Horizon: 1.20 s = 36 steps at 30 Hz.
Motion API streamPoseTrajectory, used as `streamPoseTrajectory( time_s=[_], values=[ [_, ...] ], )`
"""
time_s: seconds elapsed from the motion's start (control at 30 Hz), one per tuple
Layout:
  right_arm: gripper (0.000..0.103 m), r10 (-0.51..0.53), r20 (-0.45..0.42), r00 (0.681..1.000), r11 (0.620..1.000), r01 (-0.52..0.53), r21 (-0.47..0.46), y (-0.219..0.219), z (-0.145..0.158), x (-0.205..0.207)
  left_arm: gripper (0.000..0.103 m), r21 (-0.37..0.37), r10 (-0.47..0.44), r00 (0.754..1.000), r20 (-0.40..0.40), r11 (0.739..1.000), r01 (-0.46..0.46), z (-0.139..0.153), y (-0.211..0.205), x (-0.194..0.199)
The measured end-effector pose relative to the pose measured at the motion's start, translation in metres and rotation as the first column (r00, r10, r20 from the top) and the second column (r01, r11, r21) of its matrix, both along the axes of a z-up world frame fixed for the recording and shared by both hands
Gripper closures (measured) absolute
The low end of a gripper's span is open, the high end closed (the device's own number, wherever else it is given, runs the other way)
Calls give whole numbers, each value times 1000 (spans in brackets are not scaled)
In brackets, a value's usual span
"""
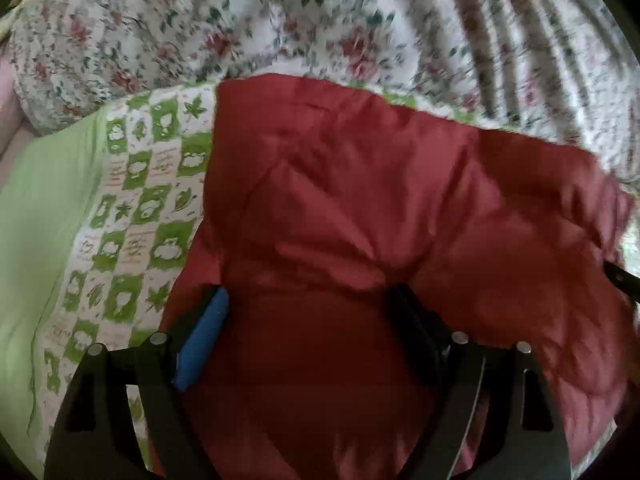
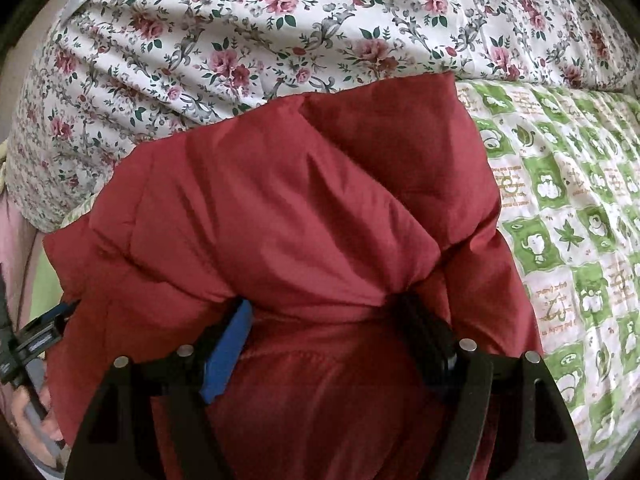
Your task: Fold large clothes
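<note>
both hand-held grippers, left (image 1: 308,312) and right (image 2: 324,328), sit wide over the red jacket (image 2: 280,208), holding nothing. it's puffy, so the fold could spring open on the bed (image 2: 580,208).

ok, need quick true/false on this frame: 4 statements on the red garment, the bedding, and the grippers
1. The red padded jacket lies on a green-and-white checked quilt. True.
2. The bedding behind it is plain blue. False: it is a white rose-print sheet.
3. The left gripper has red fabric between its fingers. True.
4. The right gripper hangs over bare quilt. False: its fingers straddle a bunched fold of the jacket.
</note>
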State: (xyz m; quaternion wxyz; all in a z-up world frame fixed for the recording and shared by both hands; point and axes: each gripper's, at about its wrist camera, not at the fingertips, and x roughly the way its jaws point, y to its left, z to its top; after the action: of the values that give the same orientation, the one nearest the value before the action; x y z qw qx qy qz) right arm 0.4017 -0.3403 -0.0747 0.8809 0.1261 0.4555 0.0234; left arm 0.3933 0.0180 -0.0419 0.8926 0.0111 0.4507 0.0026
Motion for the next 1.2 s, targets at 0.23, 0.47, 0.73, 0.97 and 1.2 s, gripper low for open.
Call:
streamPoseTrajectory(
  time_s=[0.23,0.47,0.73,0.97,1.2],
  values=[
    [26,-12,36,999,1000,11,19,-1,14,-15,19,-67,-24,999,46,997,27,33,23,-50],
    [25,22,96,995,1000,-21,-13,-3,43,-61,19,-132,-7,999,44,991,13,37,48,-64],
    [25,32,89,996,999,-30,-26,-19,55,-98,19,-185,-3,1000,31,983,9,33,66,-72],
    [13,-11,91,996,1000,10,11,-48,54,-116,19,-242,5,1000,29,970,2,26,83,-72],
    [12,-24,48,999,990,17,137,-69,31,-110,19,-378,10,1000,-12,926,-14,7,102,-60]
  ],
)
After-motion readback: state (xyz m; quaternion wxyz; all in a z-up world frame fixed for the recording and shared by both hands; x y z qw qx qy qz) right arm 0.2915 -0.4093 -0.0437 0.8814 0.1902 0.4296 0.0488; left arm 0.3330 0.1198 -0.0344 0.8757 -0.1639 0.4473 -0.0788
